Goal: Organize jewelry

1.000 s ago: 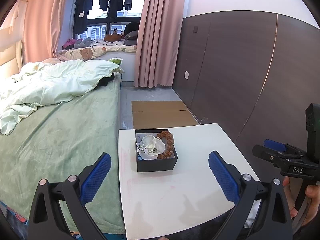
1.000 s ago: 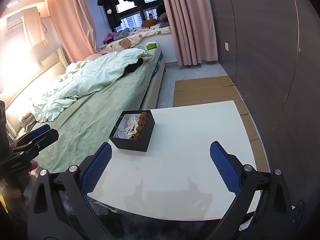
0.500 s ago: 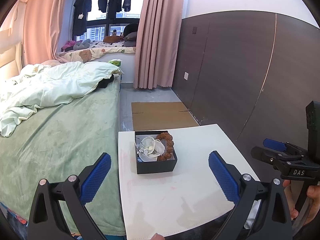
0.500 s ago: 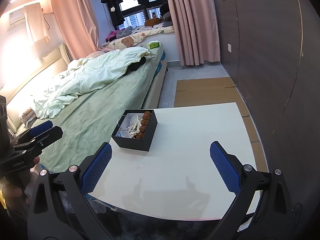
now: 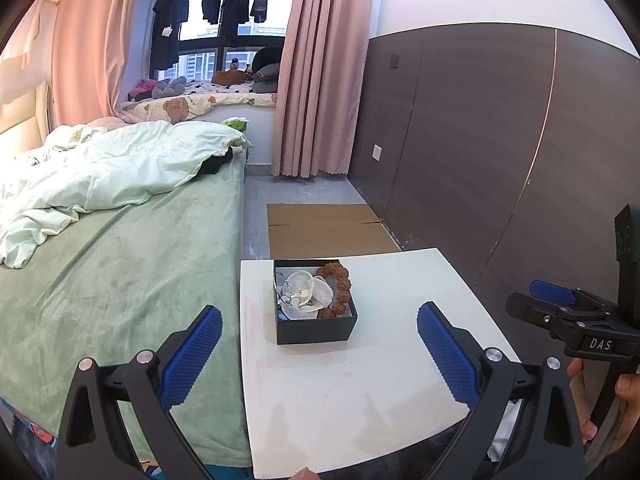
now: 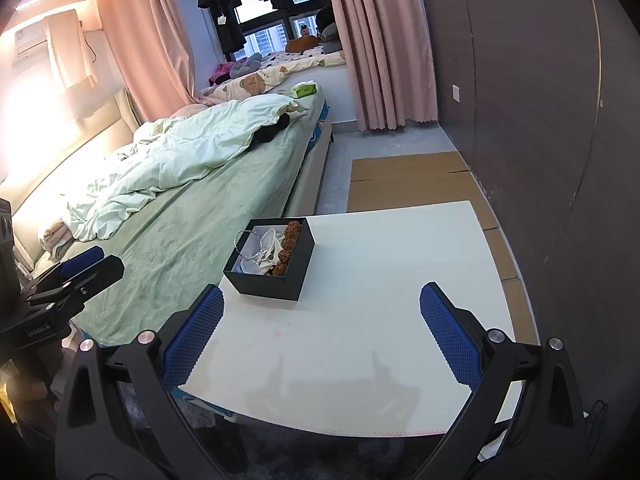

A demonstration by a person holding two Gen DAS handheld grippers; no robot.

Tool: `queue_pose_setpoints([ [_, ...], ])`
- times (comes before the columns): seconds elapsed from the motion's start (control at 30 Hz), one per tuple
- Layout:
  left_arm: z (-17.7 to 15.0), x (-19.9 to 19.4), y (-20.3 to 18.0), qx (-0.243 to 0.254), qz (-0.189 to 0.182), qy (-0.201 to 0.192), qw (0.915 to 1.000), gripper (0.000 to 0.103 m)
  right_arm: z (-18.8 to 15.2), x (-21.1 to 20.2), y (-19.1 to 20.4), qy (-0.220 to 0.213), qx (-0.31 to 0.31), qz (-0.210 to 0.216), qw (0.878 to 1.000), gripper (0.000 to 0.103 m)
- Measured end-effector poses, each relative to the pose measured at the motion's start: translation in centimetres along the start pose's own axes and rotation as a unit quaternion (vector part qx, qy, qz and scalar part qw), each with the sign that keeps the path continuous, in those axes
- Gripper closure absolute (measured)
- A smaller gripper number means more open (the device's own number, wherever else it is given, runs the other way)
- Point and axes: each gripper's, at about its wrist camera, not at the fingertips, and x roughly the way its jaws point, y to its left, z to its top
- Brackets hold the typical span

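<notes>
- A black box (image 5: 315,312) sits on the white table (image 5: 360,400), centre of the left wrist view, near the table's bed-side edge.
- Inside it: a brown bead bracelet (image 5: 339,288) along the right wall, a pale shell-like dish (image 5: 308,296), and a thin silver hoop (image 6: 250,246).
- The left gripper (image 5: 318,356) is spread wide, holding nothing.
- The right gripper (image 6: 320,344) is likewise spread wide and empty.
- A green bed (image 5: 112,264) fills the left of the frame.

- Left black plastic gripper (image 5: 320,350): blue knurled finger pads (image 5: 192,354), silver screws.
- Right black plastic gripper (image 6: 322,330): same build (white "DAS" lettering); bare-skinned hand (image 5: 618,400) behind.
</notes>
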Motion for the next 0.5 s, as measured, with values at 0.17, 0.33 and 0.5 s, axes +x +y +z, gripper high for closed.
queue_pose_setpoints([
  [0.17,-0.03,-0.02,0.01,-0.001,0.002,-0.005,1.0,0.008,-0.12,0.05,0.16,0.002,-0.003,0.001,1.0,0.005],
  [0.33,0.03,0.07,0.07,-0.004,0.001,-0.005,1.0,0.008,-0.15,0.21,0.28,0.007,-0.007,0.0,1.0,0.005],
  [0.5,0.02,0.21,0.04,-0.002,0.004,-0.007,1.0,0.008,-0.1,0.25,0.23,0.008,-0.006,-0.001,1.0,0.005],
])
